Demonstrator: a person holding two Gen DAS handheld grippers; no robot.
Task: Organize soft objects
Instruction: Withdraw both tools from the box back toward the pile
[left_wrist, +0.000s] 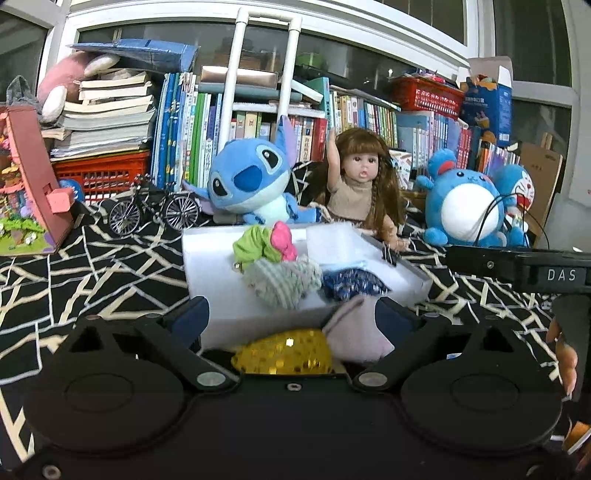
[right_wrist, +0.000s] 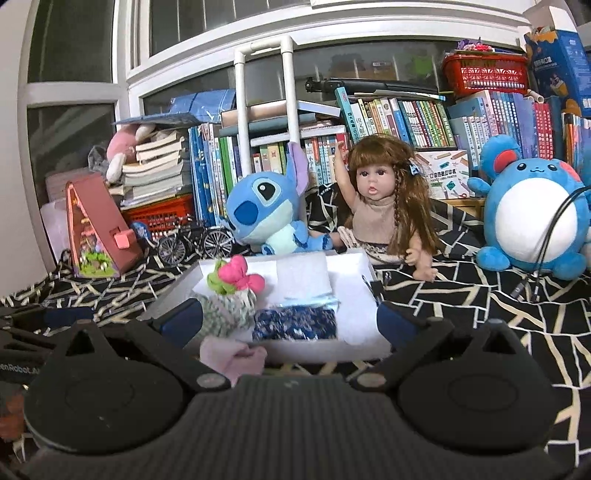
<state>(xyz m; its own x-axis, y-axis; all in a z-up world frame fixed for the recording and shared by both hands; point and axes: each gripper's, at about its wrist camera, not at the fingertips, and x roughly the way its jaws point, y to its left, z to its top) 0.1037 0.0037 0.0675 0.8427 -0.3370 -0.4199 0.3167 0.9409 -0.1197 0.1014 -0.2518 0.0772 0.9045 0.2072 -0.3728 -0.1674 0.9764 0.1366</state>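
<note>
Fabric is the material to be handled throughout: small, light, limp pieces that will sag and fold when lifted, with nothing fragile among them. A white box (right_wrist: 354, 345) sits at centre on the black patterned cloth (right_wrist: 498, 332), just near of the doll (right_wrist: 380, 206) and the blue plush toy (right_wrist: 266, 218).

Contents of the box, as judged from the right wrist view:
- Green-and-pink bundle (right_wrist: 232, 278), far left.
- Striped knitted piece (right_wrist: 225, 314), heaped at the near-left wall.
- Dark blue patterned piece (right_wrist: 295, 323), lying flat at near centre.
- Folded white piece (right_wrist: 303, 280), far centre.

A pale pink piece (right_wrist: 232, 356) rests outside the box against its near-left wall, and a gold sequinned item (left_wrist: 282, 356) lies just near of the box in the left wrist view (its sequins may be slicker than the knits).

Both tongs stand spread wide with nothing pinched: the left gripper (left_wrist: 291, 317) brackets the pale pink piece and the gold item without pressing either; the right gripper (right_wrist: 290, 319) frames the near part of the box.

Recommended hold: pinch a bunched fold or thick middle, not a single loose edge, which would likely slip or let the piece unfold. Grip force can be moderate, as the cloth compresses readily.
</note>
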